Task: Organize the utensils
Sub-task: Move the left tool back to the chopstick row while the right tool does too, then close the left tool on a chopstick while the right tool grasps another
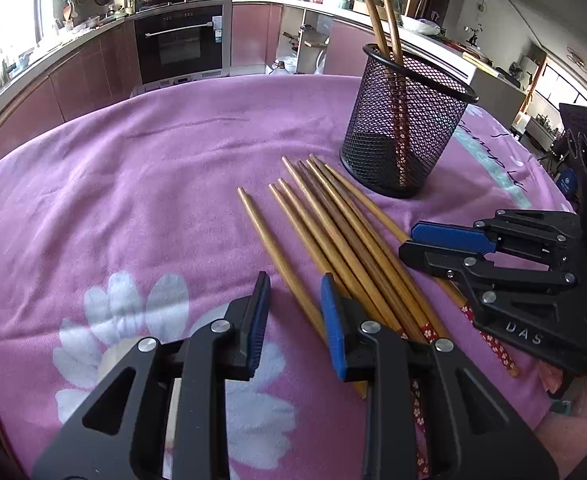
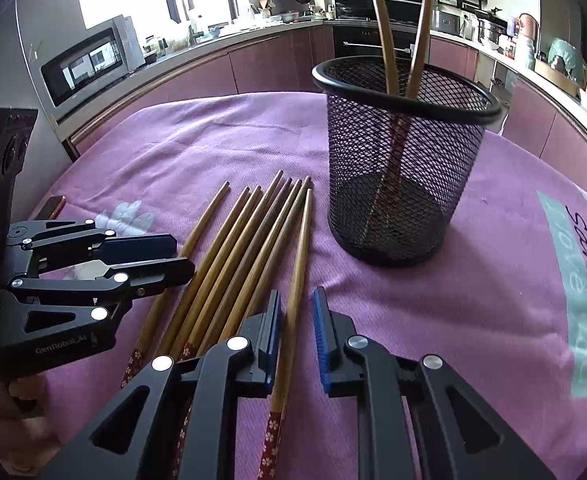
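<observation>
the left gripper (image 1: 293, 312) has its jaws apart around one chopstick (image 1: 277, 256). the right gripper (image 2: 297, 332), marked "das", is apart around another chopstick (image 2: 293, 300). chopsticks (image 2: 229, 252) lie mid-frame on a pink cloth (image 2: 473, 300). behind, a mesh cup (image 2: 405, 160) holds two; the kitchen oven (image 1: 181, 40) sits upper left.

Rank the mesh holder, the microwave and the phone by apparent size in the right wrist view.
1. mesh holder, largest, and nearest the camera
2. microwave, which looks smaller because it is far off
3. phone, smallest

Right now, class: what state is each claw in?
Left claw: open, leftmost chopstick between its pads.
Right claw: open, astride the rightmost chopstick.
</observation>
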Available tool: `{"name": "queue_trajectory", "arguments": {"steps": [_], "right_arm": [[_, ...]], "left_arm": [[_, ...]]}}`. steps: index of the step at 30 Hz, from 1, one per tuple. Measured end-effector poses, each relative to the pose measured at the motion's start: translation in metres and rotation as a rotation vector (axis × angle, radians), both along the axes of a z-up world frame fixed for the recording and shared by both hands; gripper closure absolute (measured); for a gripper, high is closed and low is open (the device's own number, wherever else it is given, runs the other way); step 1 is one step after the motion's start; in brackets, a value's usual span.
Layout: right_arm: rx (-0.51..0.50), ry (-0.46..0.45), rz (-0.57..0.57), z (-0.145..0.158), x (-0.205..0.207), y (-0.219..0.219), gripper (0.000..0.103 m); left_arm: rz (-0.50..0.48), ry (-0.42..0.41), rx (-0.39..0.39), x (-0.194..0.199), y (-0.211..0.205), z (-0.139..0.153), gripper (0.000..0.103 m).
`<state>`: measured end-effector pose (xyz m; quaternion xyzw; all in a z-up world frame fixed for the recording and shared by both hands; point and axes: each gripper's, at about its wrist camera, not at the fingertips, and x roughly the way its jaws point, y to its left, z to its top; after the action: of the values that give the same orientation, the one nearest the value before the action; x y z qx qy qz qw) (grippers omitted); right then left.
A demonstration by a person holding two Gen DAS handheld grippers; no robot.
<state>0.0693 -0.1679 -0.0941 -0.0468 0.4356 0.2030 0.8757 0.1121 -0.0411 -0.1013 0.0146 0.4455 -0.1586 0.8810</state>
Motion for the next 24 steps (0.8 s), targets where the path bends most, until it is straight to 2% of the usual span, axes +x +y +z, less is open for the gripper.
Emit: {"name": "queue_trajectory", "arguments": {"steps": [6,13,24], "right_arm": [[0.015,0.005,-0.009,0.0,0.0,-0.003,0.096],[0.031,0.009,-0.017,0.001,0.0,-0.006,0.097],[0.077,0.0,-0.011,0.009,-0.007,-0.015,0.098]], "left_arm": [[0.033,0.001,-0.015,0.001,0.0,-0.001,0.085],[0.05,0.009,-0.044,-0.001,-0.001,-0.001,0.093],[0.049,0.001,-0.092,-0.01,0.002,0.008,0.095]]}}
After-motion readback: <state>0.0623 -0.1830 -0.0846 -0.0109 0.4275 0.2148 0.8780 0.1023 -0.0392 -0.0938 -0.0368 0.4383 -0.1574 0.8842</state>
